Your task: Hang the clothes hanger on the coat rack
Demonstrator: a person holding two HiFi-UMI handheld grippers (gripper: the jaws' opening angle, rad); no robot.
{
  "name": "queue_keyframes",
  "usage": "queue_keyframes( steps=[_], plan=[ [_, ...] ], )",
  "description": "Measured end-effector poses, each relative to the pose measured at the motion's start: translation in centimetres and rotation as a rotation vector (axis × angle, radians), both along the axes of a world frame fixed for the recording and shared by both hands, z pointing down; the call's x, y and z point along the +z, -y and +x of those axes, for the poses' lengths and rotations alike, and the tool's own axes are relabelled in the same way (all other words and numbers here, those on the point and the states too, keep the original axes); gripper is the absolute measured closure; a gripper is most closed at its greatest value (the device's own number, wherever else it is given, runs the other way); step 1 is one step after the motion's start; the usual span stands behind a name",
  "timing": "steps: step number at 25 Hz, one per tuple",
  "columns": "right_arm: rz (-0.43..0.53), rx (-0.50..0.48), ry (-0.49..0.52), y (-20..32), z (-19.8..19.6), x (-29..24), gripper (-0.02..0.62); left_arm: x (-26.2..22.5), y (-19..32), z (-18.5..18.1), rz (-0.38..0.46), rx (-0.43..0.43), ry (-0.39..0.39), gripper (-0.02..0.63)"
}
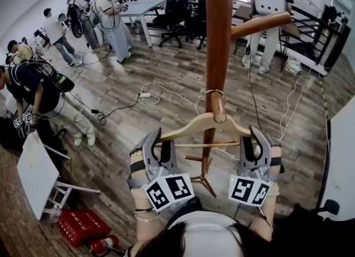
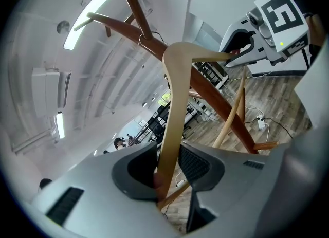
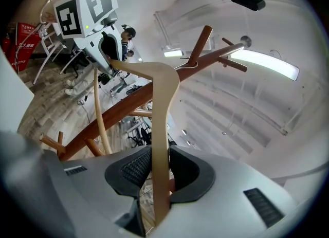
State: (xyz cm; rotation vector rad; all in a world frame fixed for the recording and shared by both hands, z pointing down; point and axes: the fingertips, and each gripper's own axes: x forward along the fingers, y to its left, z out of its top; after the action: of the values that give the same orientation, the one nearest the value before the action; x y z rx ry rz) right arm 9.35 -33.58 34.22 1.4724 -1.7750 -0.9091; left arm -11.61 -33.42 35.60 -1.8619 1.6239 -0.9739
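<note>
— Left gripper point(image 1: 157, 139): what is it on?
— It is clamped on one end of the wooden hanger point(image 1: 202, 124). The right gripper point(image 1: 256, 139) is clamped on the other end.
— Where is the hanger relative to the coat rack point(image 1: 218, 28)?
— It is level, just in front of the rack's pole. Its wire hook point(image 1: 213, 90) is looped over a peg point(image 1: 218, 107) that sticks out of the rack toward the person.
— And behind the rack?
— People point(image 1: 111, 20) stand on the wood floor point(image 1: 166, 72), and there are office chairs point(image 1: 176, 3).
</note>
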Motion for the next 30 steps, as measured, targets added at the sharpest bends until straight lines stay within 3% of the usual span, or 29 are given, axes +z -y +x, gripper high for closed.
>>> queue_keyframes(
  steps=[30],
  plan=[
    [-0.01,-0.001,0.128,-0.9,-0.6,-0.4,0.474,-1.1,-1.0,0.3,0.051,0.095,-0.098,0.465]
  ],
)
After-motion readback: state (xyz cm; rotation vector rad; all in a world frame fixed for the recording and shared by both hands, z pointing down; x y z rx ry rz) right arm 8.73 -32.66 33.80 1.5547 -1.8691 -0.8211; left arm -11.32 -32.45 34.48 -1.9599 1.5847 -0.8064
